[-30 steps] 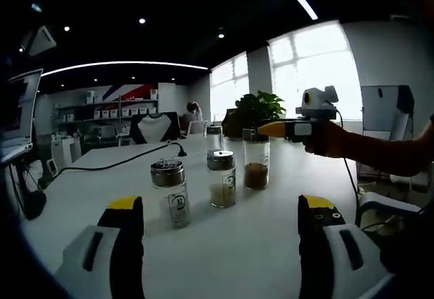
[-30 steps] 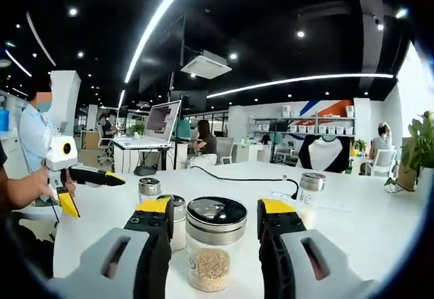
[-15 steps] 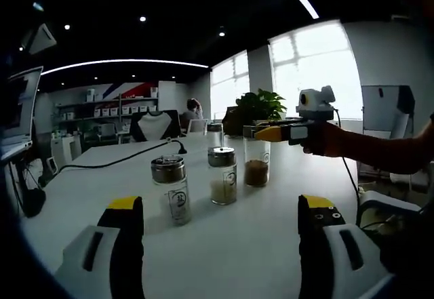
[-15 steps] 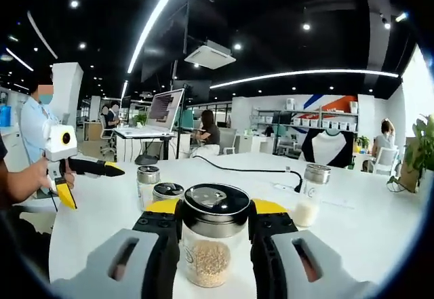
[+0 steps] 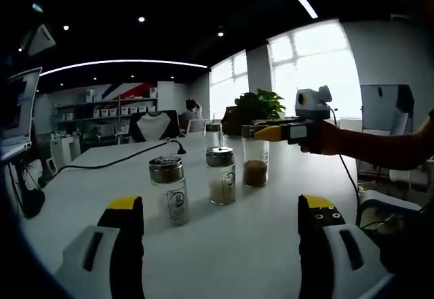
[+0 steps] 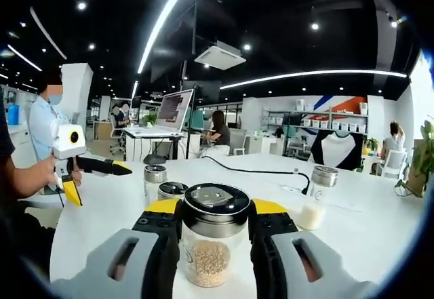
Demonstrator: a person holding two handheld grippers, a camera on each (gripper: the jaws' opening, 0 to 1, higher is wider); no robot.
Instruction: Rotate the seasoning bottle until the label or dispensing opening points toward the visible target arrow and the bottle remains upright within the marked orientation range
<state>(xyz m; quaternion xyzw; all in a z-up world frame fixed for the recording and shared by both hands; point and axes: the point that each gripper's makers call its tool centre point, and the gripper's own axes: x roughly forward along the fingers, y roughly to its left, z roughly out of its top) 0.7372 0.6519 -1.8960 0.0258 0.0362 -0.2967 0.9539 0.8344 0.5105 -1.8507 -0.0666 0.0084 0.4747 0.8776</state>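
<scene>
In the right gripper view, the right gripper (image 6: pixel 215 212) has its yellow-tipped jaws pressed against both sides of a seasoning bottle (image 6: pixel 215 243), just under its dark metal lid; the bottle stands upright on the white tabletop (image 6: pixel 352 238) and holds pale granules. Behind it at about 10 o'clock stand two more shakers (image 6: pixel 154 182), close together, and a fourth jar with white contents (image 6: pixel 317 197) sits at 2 o'clock beside a black cable (image 6: pixel 258 170). At 9 o'clock the left gripper (image 6: pixel 122 168) is held in a hand (image 6: pixel 51 175) well apart from the bottles, its jaws pointing toward them. Far behind are a laptop on a stand (image 6: pixel 173 112) and seated people at desks.

In the left gripper view, the left gripper's (image 5: pixel 220 212) jaws rise at 7 and 5 o'clock, spread wide with nothing between them, hovering over bare tabletop (image 5: pixel 230 251). Ahead stand a shaker with a silver lid (image 5: pixel 169 189) at 11 o'clock, a second with pale contents (image 5: pixel 222 175) just beside it, and the gripped seasoning bottle (image 5: pixel 256 163), showing brownish contents here, at 1 o'clock. The right gripper (image 5: pixel 261 132) reaches in from 3 o'clock and clasps that bottle near its top. A potted plant (image 5: pixel 258 106) stands behind it by the bright windows.
</scene>
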